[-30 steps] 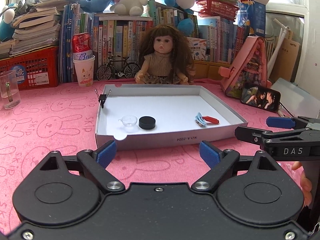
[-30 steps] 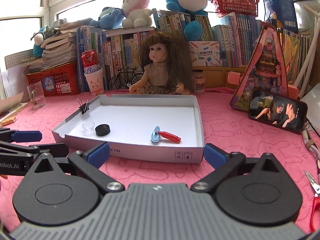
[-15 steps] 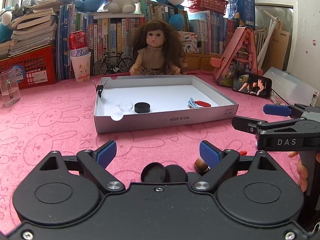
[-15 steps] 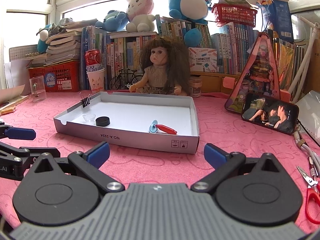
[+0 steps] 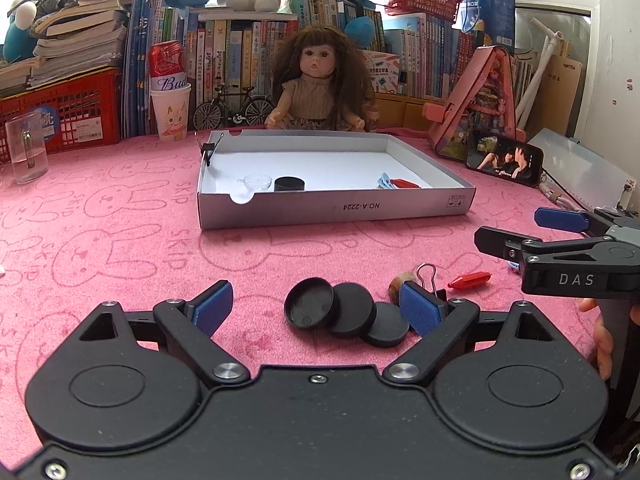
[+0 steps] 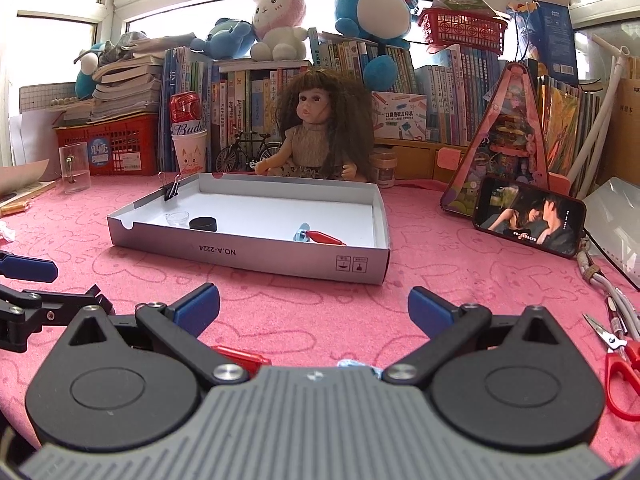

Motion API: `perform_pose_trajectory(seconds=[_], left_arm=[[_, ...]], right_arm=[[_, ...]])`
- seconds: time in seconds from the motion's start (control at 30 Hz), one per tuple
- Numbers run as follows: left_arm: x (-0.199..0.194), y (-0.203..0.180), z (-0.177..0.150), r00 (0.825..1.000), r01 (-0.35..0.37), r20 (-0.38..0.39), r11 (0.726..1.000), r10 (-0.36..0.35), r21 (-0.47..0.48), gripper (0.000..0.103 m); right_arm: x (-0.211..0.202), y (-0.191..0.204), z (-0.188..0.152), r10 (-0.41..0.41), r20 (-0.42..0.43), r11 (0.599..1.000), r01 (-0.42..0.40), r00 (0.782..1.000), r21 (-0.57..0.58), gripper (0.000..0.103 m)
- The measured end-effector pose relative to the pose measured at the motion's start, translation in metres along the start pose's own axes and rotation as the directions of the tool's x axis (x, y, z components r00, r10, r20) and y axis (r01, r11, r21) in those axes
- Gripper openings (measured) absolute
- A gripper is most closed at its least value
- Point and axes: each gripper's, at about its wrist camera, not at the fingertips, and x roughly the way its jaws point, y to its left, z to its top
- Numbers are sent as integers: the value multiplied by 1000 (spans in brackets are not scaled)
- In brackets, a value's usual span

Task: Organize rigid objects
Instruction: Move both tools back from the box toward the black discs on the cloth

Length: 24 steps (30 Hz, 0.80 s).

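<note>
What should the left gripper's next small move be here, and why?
Probably ease the left gripper forward and down, then close on the nearest of the three overlapping black round caps. Its jaws are open and empty with the caps between the blue pads on the pink mat, while one matching black cap already lies in the white cardboard tray.

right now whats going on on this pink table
A person holds a two-finger gripper in each hand, sorting small items into the white box. Both the left gripper and right gripper are open and empty. The box already holds a black cap, a clear cup and a red and blue piece. Three black caps lie between the left gripper's fingers, not yet gripped.
</note>
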Motion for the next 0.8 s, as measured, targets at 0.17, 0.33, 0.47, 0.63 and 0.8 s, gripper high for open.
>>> perform_pose_trajectory(seconds=[0.17,0.33,0.47,0.63,0.8], left_arm=[[-1,0,-7,1000,-1,-7,1000,1,-10,88],[-5,-3,-12,1000,4,1,1000,-4,6,74],[-10,-8,-13,999,17,30,999,-18,33,57],[-12,-2,-8,998,-13,60,1000,15,-26,50],[-10,8,-6,997,-38,67,995,44,-88,42]], right_arm=[[-4,-3,-8,-21,-1,1000,21,1000,-1,103],[-6,-6,-15,-38,-5,999,38,999,8,103],[-7,-9,-21,-53,-7,998,53,999,15,103],[-12,-15,-24,-84,11,995,83,996,46,103],[-15,-19,-27,-111,19,992,109,994,70,95]])
